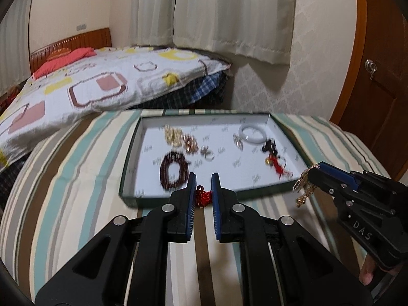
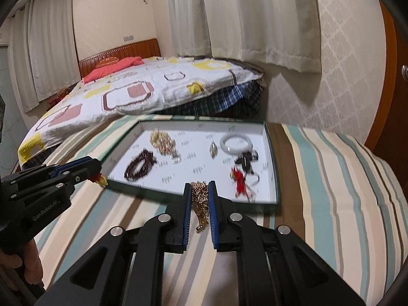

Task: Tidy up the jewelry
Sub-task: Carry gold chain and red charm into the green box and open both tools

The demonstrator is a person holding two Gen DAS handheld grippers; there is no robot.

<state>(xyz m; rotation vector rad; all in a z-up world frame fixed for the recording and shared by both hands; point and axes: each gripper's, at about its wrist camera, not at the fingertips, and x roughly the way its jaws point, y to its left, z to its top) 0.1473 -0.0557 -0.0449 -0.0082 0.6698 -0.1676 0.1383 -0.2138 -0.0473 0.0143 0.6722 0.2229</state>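
The left gripper [image 1: 204, 182] is clamped on a small red knotted ornament [image 1: 203, 195], a bunched cord piece with a loop at the top; in the right wrist view a yellow tassel end hangs below its closed fingertips. The right gripper [image 2: 199, 190] is closed on a gold chain [image 2: 200, 205], a fine-linked tangle that fills the gap between the blue pads and droops out beneath them. Just ahead of both grippers lies a shallow tray [image 1: 128, 163] with a dark green rim and a white printed floor, resting on a striped cloth [image 1: 76, 168]. Inside it, nearest the left gripper, sits a dark red beaded bracelet [image 1: 173, 170]; beyond that are a heap of gold jewelry [image 1: 178, 136] and a silver ring [image 1: 207, 152]. Ahead of the right gripper, in the tray's near right part, lie a red corded charm [image 2: 238, 182] and a black piece [image 2: 246, 160], with a white bangle [image 2: 236, 144] farther back. The two grippers are well apart, each held short of the tray's near edge.
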